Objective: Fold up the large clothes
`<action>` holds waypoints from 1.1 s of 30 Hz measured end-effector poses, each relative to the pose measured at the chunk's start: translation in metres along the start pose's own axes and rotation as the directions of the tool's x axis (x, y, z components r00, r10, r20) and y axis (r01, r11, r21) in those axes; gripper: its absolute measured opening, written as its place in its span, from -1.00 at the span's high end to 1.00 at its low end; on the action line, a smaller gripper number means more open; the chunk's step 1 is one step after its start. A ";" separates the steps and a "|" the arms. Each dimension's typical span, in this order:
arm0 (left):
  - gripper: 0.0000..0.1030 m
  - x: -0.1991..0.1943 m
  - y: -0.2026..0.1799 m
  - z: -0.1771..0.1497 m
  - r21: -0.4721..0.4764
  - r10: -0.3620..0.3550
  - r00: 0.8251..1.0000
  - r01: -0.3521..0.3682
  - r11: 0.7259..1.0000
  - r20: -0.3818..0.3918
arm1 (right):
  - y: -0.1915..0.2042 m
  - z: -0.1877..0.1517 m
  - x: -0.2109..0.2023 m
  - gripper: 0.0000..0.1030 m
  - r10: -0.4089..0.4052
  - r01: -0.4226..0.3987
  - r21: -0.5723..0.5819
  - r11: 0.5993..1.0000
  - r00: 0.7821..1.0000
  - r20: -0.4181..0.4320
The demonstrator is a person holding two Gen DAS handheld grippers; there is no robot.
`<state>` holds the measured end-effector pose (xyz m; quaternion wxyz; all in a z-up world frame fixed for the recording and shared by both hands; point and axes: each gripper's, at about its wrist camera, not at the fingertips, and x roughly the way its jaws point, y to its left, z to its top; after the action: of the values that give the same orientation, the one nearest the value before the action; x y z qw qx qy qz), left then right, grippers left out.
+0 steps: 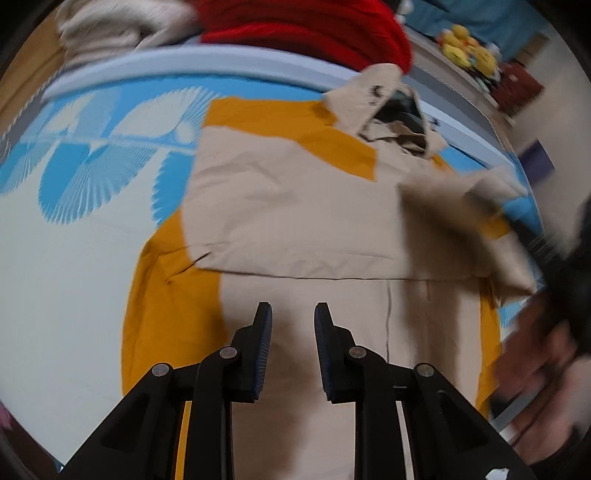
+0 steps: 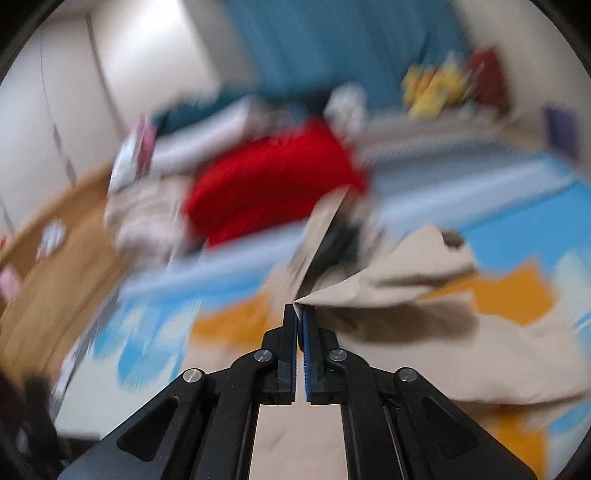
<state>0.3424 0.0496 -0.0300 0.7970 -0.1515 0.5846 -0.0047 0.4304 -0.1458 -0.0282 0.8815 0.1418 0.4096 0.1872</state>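
Observation:
A large beige and mustard-yellow jacket (image 1: 295, 221) lies spread on a blue and white patterned mat (image 1: 74, 221); its left sleeve is folded across the body. My left gripper (image 1: 293, 314) is open and empty, hovering over the jacket's lower middle. My right gripper (image 2: 298, 308) is shut on a beige edge of the jacket (image 2: 388, 284) and holds that part lifted above the rest. The right wrist view is blurred by motion. The right gripper and the hand holding it show blurred at the right edge of the left wrist view (image 1: 554, 295).
A folded red garment (image 1: 306, 26) and a beige garment (image 1: 110, 26) lie beyond the mat's far edge. Yellow plush toys (image 1: 469, 48) sit at the back right. Wooden floor (image 2: 55, 266) lies to the left of the mat.

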 end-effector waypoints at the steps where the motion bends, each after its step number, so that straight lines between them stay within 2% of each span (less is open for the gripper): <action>1: 0.62 -0.001 0.007 0.002 -0.019 -0.007 1.000 0.007 1.000 -0.007 | 0.002 -0.012 0.017 0.85 0.004 -0.003 0.013 1.000 0.997 -0.071; 3: 0.62 -0.004 0.017 0.004 -0.050 -0.022 1.000 0.022 0.999 -0.010 | -0.004 -0.035 0.038 0.85 -0.036 0.045 0.047 0.998 0.983 -0.182; 5: 0.62 -0.009 0.022 0.006 -0.068 -0.036 0.999 0.036 0.997 -0.004 | -0.010 -0.044 0.028 0.85 -0.049 0.063 0.063 0.996 0.979 -0.198; 7: 0.62 -0.013 0.021 0.007 -0.062 -0.043 0.999 0.044 0.997 0.006 | -0.020 -0.045 -0.001 0.84 -0.062 0.073 0.061 0.995 0.983 -0.171; 10: 0.62 -0.014 0.014 0.008 -0.042 -0.058 0.998 0.058 0.997 0.015 | -0.030 -0.036 -0.055 0.71 -0.120 0.130 0.081 0.988 0.986 -0.115; 13: 0.62 -0.011 0.002 0.008 -0.017 -0.074 0.997 0.074 0.997 0.020 | -0.051 -0.029 -0.109 0.36 -0.190 0.199 0.179 0.963 0.980 -0.064; 16: 0.62 -0.004 -0.016 0.006 0.029 -0.084 0.996 0.084 0.996 0.029 | -0.077 -0.035 -0.138 0.25 -0.217 0.218 0.304 0.927 0.975 -0.039; 19: 0.61 0.009 -0.045 0.000 0.094 -0.095 0.995 0.091 0.991 0.040 | -0.114 -0.047 -0.128 0.17 -0.273 0.287 0.394 0.873 0.958 -0.093; 21: 0.56 0.020 -0.063 -0.005 0.134 -0.105 0.994 0.099 0.986 0.037 | -0.142 -0.053 -0.110 0.17 -0.306 0.354 0.458 0.815 0.935 -0.176; 24: 0.43 0.042 -0.095 -0.014 0.206 -0.130 0.992 0.126 0.970 0.007 | -0.175 -0.056 -0.083 0.17 -0.216 0.319 0.514 0.796 0.943 -0.251; 27: 0.20 0.058 -0.123 -0.018 0.268 -0.136 0.991 0.128 0.955 0.014 | -0.198 -0.048 -0.077 0.17 -0.236 0.330 0.530 0.781 0.942 -0.240; 28: 0.03 0.062 -0.131 -0.017 0.291 -0.134 0.991 0.121 0.949 0.026 | -0.204 -0.047 -0.076 0.17 -0.236 0.329 0.544 0.772 0.943 -0.234; 29: -0.08 0.065 -0.138 -0.017 0.310 -0.128 0.991 0.110 0.944 0.038 | -0.209 -0.046 -0.076 0.27 -0.224 0.313 0.565 0.763 0.949 -0.223; 30: -0.29 0.069 -0.146 -0.017 0.330 -0.123 0.991 0.099 0.939 0.052 | -0.213 -0.046 -0.075 0.45 -0.195 0.284 0.588 0.758 0.958 -0.211; 31: -0.46 0.074 -0.154 -0.017 0.352 -0.115 0.991 0.084 0.932 0.068 | -0.215 -0.046 -0.075 0.86 -0.177 0.266 0.600 0.754 0.963 -0.205; 33: -0.57 0.083 -0.170 -0.018 0.399 -0.094 0.991 0.049 0.915 0.094 | -0.213 -0.046 -0.076 0.91 -0.150 0.230 0.621 0.749 0.972 -0.178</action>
<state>0.3801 -0.1319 -0.0699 0.8418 -0.0084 0.5203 -0.1436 0.3947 -0.3648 -0.0917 0.7698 0.3786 0.5118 -0.0457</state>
